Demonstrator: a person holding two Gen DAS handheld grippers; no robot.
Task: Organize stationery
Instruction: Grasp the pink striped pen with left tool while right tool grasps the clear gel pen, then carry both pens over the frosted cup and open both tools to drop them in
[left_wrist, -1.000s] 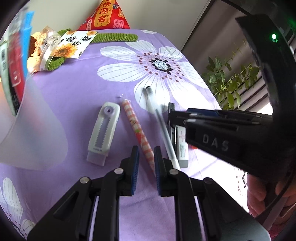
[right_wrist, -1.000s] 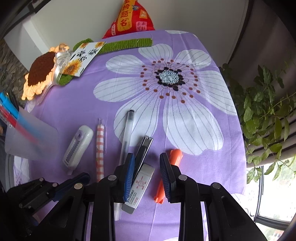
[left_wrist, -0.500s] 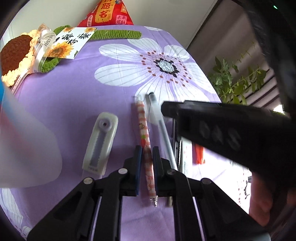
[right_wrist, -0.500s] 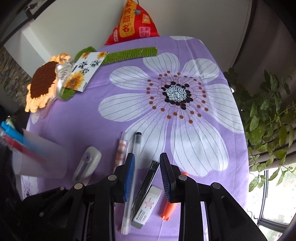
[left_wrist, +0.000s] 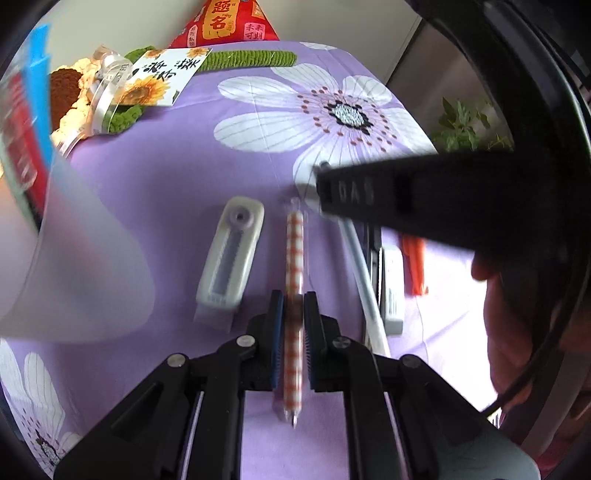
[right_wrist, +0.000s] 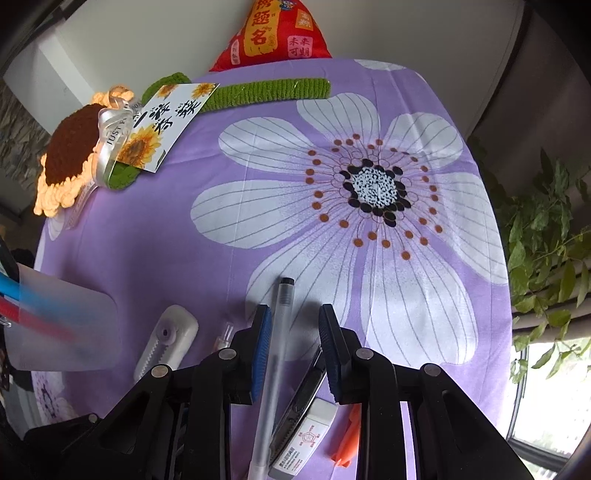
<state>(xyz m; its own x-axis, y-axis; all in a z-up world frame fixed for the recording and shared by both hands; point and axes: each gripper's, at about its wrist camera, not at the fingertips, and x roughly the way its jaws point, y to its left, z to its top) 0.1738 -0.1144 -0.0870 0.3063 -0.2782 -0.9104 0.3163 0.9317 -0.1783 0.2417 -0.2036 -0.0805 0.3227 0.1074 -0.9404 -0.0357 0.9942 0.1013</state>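
- Left gripper (left_wrist: 293, 314): pads pinch the slim orange-checked pen (left_wrist: 294, 254), which lies lengthwise on the purple floral cloth (left_wrist: 177, 184).
- Right gripper (right_wrist: 294, 345): jaws closing; the frosted cylindrical pen (right_wrist: 275, 354) lies between them, beside the left pad.

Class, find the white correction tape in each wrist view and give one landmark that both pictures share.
Left wrist view: the correction tape lies left of centre, beside the checked pen.
Right wrist view: it lies at lower left, right of the frosted cup.
Shared landmark: the sunflower card at upper left.
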